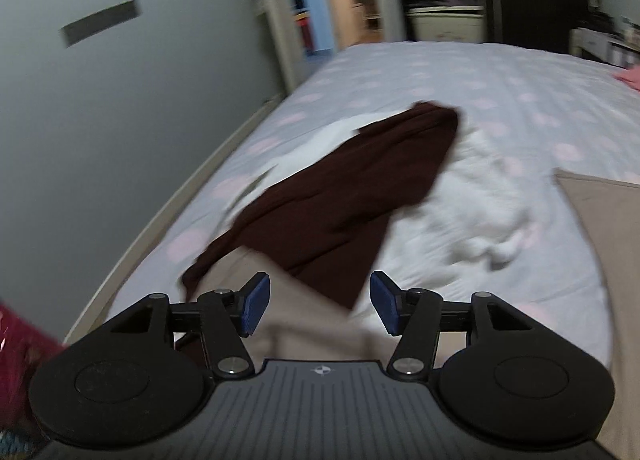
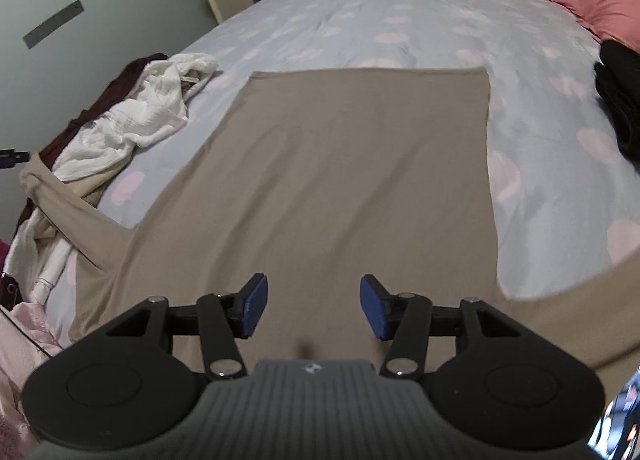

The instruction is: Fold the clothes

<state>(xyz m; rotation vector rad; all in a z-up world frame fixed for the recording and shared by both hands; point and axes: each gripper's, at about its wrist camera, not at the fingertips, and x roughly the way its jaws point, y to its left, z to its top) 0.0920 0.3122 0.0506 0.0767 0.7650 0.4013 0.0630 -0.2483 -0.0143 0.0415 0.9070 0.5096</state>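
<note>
Right wrist view: beige garment (image 2: 340,164) lies spread beneath parted, empty jaws.

Both wrist views look steeply down along their fingers from close above the pale blue bed with pink blotches (image 2: 400,24), the left over the crumpled dark maroon garment (image 1: 340,188), the right over the flat beige garment (image 2: 340,180), sharing bed, beige cloth and maroon-and-white heap.

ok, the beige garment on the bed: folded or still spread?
Spread. The beige garment lies flat on the dotted bedsheet, one sleeve out to the left, no fold visible.
</note>
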